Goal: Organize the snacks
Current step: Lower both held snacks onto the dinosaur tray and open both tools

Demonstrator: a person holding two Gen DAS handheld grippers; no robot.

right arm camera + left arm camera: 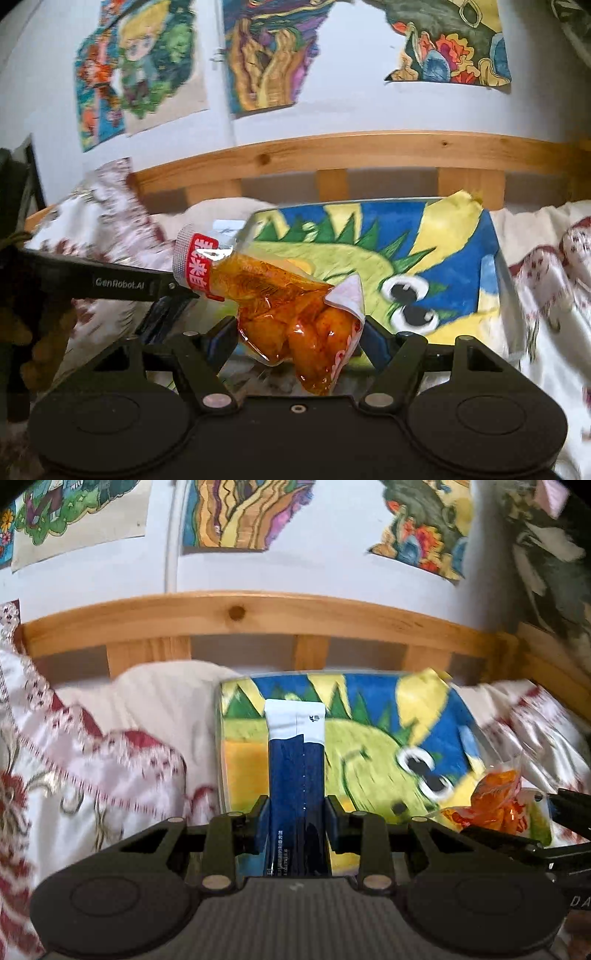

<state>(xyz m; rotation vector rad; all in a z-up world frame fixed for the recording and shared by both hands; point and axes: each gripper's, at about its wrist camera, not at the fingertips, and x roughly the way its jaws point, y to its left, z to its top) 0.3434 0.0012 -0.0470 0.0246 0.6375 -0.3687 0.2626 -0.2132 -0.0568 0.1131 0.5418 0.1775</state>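
Note:
My left gripper [297, 812] is shut on a dark blue stick packet [295, 760] with a white top, which stands upright between the pads. My right gripper [299, 339] is shut on a clear pouch of orange snacks [284, 306] with a red and white label; the pouch tilts up to the left. Both are held just in front of a clear box [222, 746] with a green dinosaur picture [369, 746] in it. In the left wrist view the orange pouch [491, 805] shows at the right edge. The left tool's black body [122, 284] crosses the left of the right wrist view.
The clear box [508, 295] lies on bedding with a red pattern [92, 746], against a cream pillow [159, 694]. A wooden bed rail [236, 616] runs behind it. Coloured drawings [266, 55] hang on the white wall above.

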